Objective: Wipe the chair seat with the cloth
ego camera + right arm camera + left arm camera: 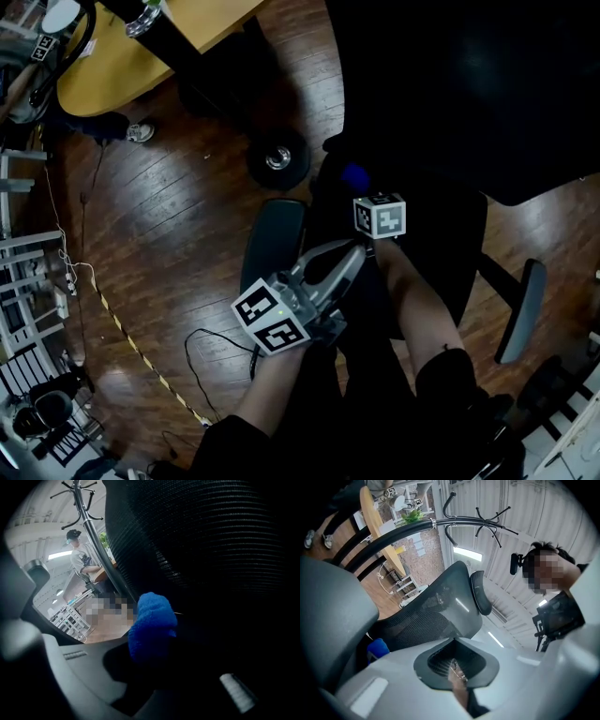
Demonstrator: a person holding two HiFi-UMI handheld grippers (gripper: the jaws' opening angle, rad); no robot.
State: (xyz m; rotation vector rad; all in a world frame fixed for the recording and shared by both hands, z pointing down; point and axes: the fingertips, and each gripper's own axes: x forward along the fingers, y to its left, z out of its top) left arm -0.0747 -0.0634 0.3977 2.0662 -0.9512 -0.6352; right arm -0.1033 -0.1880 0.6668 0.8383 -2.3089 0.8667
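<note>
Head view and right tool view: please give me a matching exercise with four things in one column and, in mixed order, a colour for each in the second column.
Things:
1. cloth
2. table top
3. chair seat
4. floor

Colours:
A. black
B. dark brown
C. blue
D. yellow

Pairs: 1-C, 2-D, 3-A, 4-B

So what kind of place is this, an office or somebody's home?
Probably an office or shared workspace: a mesh-backed office chair, a coat stand and a round wooden table suggest that.
</note>
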